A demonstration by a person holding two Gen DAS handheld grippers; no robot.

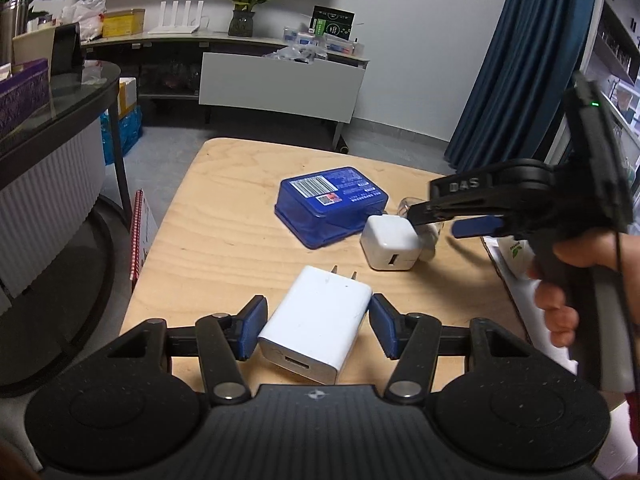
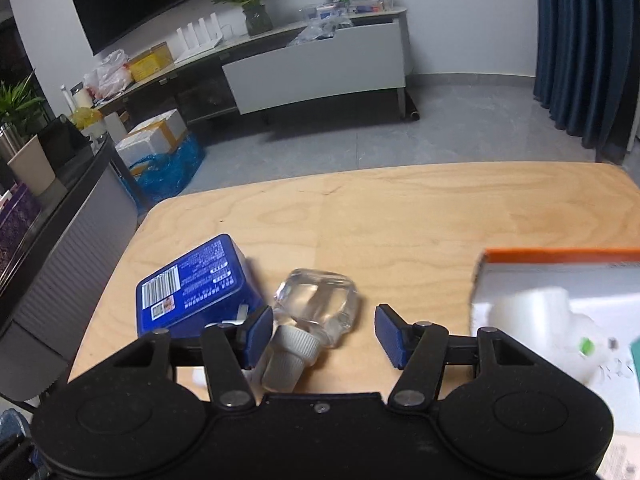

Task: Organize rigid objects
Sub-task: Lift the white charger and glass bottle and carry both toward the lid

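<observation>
A white flat charger (image 1: pixel 318 330) lies on the wooden table (image 1: pixel 224 240) between the fingers of my left gripper (image 1: pixel 318 330), which is open around it, pads close to its sides. A smaller white cube charger (image 1: pixel 390 242) sits beyond it, beside a blue plastic box (image 1: pixel 332 204). My right gripper (image 1: pixel 440 220) hovers over the cube charger and a clear bottle. In the right wrist view the clear bottle with a white cap (image 2: pixel 316 312) lies on its side between the open fingers of my right gripper (image 2: pixel 324 334). The blue box (image 2: pixel 196 284) is to its left.
A white carton with an orange edge (image 2: pixel 560 304) stands at the table's right. A red spiral notebook (image 1: pixel 138 236) leans off the table's left edge. A dark counter (image 1: pixel 60 128) stands to the left, a white cabinet (image 1: pixel 280 84) behind.
</observation>
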